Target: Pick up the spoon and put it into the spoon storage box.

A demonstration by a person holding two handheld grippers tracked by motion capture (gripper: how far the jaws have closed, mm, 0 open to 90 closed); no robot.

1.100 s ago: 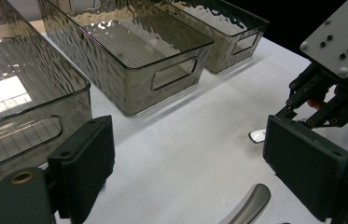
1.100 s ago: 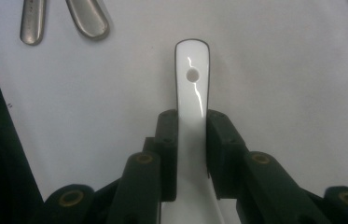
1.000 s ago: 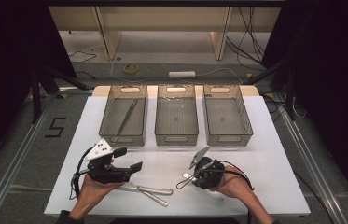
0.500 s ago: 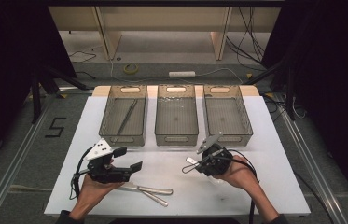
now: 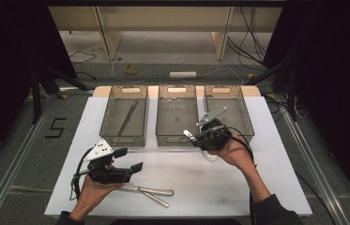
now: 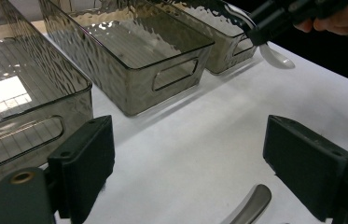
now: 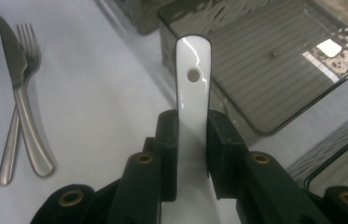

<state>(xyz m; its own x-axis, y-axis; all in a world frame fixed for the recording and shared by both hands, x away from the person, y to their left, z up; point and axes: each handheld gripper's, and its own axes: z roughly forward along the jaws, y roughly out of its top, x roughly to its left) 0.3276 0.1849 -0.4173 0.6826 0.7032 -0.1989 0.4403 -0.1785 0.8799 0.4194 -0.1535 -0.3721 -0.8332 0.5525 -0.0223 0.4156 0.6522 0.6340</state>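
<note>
– Where is the white plastic spoon (image 7: pixel 192 88)?
– Pinched tight in the right gripper (image 5: pixel 204 133), up over the white table (image 5: pixel 266 159), near three smoky see-through bins (image 5: pixel 177 117).
– What else?
– One steel knife (image 7: pixel 22 93) and one steel fork (image 7: pixel 15 121) lie crossed, well apart. The left gripper (image 6: pixel 188 172) gapes, holding nothing.
</note>
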